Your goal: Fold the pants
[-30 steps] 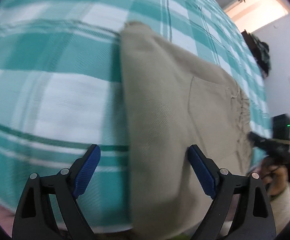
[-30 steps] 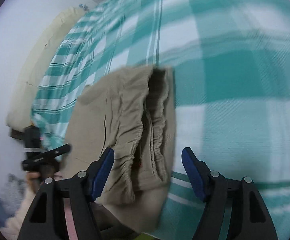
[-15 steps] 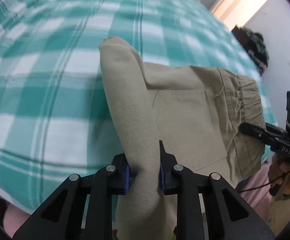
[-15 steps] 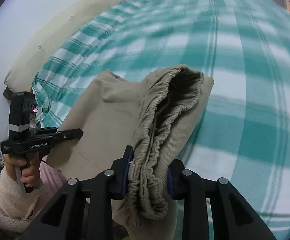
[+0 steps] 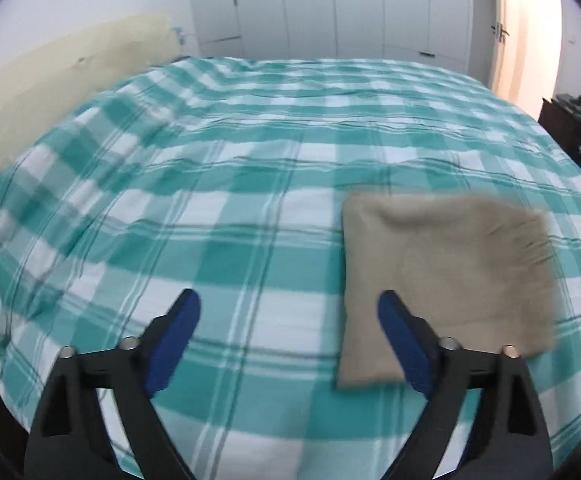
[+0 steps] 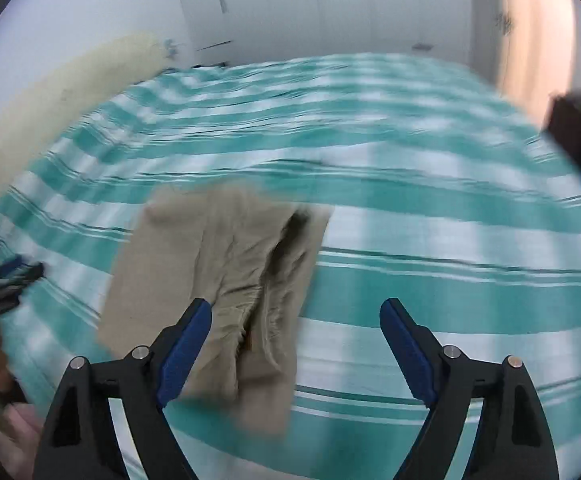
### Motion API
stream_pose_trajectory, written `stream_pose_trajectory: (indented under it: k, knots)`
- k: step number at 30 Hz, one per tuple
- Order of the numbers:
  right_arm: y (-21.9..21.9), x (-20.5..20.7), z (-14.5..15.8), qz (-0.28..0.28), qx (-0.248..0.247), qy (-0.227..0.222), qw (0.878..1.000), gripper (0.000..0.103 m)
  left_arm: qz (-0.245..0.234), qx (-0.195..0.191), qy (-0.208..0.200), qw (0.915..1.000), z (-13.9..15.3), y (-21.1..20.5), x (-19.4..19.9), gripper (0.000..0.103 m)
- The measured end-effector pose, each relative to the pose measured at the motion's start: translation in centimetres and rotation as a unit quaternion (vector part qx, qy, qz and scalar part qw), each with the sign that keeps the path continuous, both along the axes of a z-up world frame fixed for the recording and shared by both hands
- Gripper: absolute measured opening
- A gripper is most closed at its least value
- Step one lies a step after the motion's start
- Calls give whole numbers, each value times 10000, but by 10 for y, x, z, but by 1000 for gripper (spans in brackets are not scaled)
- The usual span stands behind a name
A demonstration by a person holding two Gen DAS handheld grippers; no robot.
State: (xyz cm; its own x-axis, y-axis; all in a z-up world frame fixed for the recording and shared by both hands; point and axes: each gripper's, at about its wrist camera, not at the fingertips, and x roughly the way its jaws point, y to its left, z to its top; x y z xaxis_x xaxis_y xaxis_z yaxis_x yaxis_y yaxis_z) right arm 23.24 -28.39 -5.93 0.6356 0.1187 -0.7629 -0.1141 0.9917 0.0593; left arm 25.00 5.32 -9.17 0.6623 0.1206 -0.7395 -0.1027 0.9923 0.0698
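The beige pants lie folded into a flat rectangle on the teal and white checked bed cover. In the right wrist view the pants show their gathered elastic waistband toward me. My left gripper is open and empty, above the cover just left of the pants' near left edge. My right gripper is open and empty, above the pants' near right corner. The right wrist view is blurred by motion.
White wardrobe doors stand behind the bed. A cream headboard runs along the left. A dark cabinet with clothes piled on it stands at the right by a lit doorway. The other gripper shows at the left edge.
Half a second ago both grippers were shut on the pants' edges. Now both have let go, opened and pulled back and up, and the pants lie flat further up the bed.
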Motion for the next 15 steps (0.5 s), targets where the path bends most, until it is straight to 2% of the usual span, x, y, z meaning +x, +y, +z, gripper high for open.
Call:
stream_pose_trajectory:
  k: [2, 5, 8, 11, 15]
  knots:
    - [-7, -25, -1, -69, -405, -80, 9991, 88, 210, 126, -141, 9996, -11, 9, -27, 96]
    - [-1, -62, -10, -88, -838, 30, 9964, 89, 340, 187, -62, 9992, -22, 12, -61, 98]
    - [15, -99, -15, -63, -858, 82, 9963, 89, 249, 70, 223, 9994, -23, -1, -90, 98]
    - [33, -132, -12, -80, -956, 19, 9954, 90, 244, -80, 253, 9993, -12, -13, -115, 98]
    - [56, -161, -1, -291, -1024, -186, 9941, 94, 338, 422, 546, 9970, -1, -33, -129, 98]
